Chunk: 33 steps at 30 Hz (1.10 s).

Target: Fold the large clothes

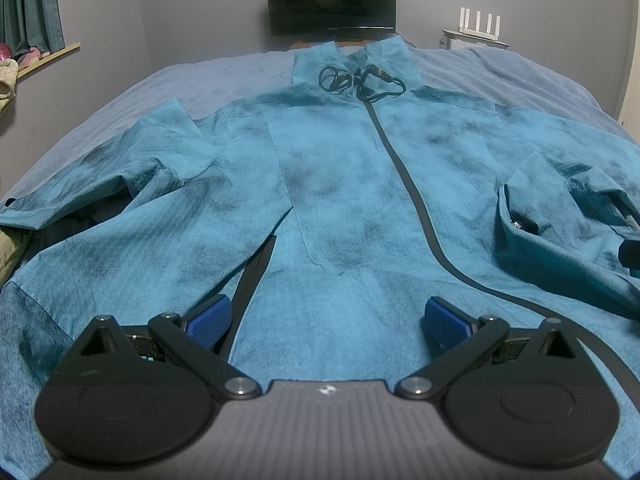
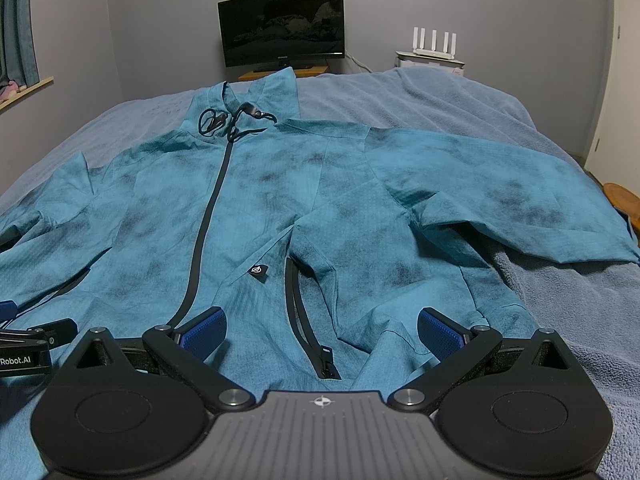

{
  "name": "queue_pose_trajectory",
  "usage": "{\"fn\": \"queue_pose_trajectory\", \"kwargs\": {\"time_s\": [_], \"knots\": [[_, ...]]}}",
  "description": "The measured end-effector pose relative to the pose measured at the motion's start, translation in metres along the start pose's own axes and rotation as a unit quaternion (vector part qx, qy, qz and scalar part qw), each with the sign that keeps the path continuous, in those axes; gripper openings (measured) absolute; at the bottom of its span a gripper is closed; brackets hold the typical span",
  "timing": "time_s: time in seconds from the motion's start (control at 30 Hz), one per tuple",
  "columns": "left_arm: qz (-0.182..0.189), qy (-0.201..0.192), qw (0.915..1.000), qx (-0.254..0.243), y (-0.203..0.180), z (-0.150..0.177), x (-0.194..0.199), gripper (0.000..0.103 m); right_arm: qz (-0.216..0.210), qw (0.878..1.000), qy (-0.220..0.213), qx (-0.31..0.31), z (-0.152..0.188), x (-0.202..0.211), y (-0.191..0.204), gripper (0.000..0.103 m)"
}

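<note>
A wide bed (image 2: 460, 92) with a grey-blue blanket fills the room in front of a dark monitor (image 2: 280, 28). On the bed lies the teal jacket (image 1: 340, 184), front side up and zipped, the collar toward the monitor and the hem toward the camera. Both sleeves are spread to the sides; the sleeve on the right (image 2: 500, 200) is bent and rumpled, not flat. A black drawcord (image 1: 360, 80) lies loose at the collar.

The left gripper (image 1: 328, 320) hovers over the hem with its blue pads wide apart and nothing between them. The right gripper (image 2: 322, 328) is also wide apart and empty, above the hem near a pocket zipper (image 2: 316, 344).

I think the folding is not yet begun. The risk is that a gripper takes only the top layer of the thin cloth, so the back layer stays behind and the fold becomes crooked. The rumpled sleeve can also make a lump inside the fold.
</note>
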<state>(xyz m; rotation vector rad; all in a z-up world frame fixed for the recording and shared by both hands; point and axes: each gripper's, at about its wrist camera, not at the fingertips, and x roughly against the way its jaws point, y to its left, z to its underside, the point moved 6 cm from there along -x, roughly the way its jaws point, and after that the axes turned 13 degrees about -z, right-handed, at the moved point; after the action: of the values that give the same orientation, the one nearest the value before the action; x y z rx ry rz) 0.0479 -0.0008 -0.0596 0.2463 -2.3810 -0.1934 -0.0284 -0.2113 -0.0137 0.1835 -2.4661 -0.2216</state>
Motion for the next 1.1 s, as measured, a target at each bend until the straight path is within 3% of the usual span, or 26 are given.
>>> {"fn": "queue_pose_trajectory", "kwargs": {"time_s": [0.2, 0.37, 0.47, 0.6, 0.7, 0.77, 0.83, 0.93, 1.0, 1.1], "knots": [[0.000, 0.000, 1.0000, 0.000, 0.000, 0.000, 0.000, 0.103, -0.004, 1.000, -0.007, -0.004, -0.001, 0.002, -0.001, 0.103], [0.018, 0.000, 0.9998, -0.006, -0.002, -0.003, 0.004, 0.103, -0.013, 0.998, -0.042, -0.040, -0.016, 0.021, -0.013, 0.103], [0.033, -0.020, 0.9991, -0.016, 0.002, -0.023, 0.019, 0.103, -0.008, 0.993, -0.096, -0.065, -0.037, 0.048, -0.029, 0.103], [0.032, -0.061, 0.9974, -0.022, 0.009, -0.069, 0.037, 0.103, 0.047, 0.980, -0.183, -0.068, -0.069, 0.079, -0.061, 0.103], [0.034, -0.093, 0.9950, -0.004, 0.012, -0.108, 0.040, 0.103, 0.090, 0.965, -0.241, -0.056, -0.092, 0.086, -0.088, 0.103], [0.034, -0.129, 0.9910, 0.004, 0.011, -0.130, 0.035, 0.103, 0.089, 0.960, -0.261, -0.054, -0.104, 0.080, -0.111, 0.103], [0.022, -0.135, 0.9906, 0.004, 0.006, -0.140, 0.018, 0.103, 0.092, 0.961, -0.248, -0.083, -0.116, 0.065, -0.140, 0.103], [-0.009, -0.098, 0.9951, -0.010, -0.001, -0.136, -0.023, 0.103, 0.118, 0.960, -0.205, -0.151, -0.122, 0.037, -0.191, 0.103], [-0.025, -0.060, 0.9978, -0.011, -0.002, -0.116, -0.050, 0.103, 0.121, 0.951, -0.199, -0.202, -0.110, 0.023, -0.223, 0.103], [-0.019, -0.034, 0.9991, -0.018, -0.004, -0.081, -0.077, 0.103, 0.109, 0.940, -0.189, -0.261, -0.082, 0.006, -0.262, 0.103]]}}
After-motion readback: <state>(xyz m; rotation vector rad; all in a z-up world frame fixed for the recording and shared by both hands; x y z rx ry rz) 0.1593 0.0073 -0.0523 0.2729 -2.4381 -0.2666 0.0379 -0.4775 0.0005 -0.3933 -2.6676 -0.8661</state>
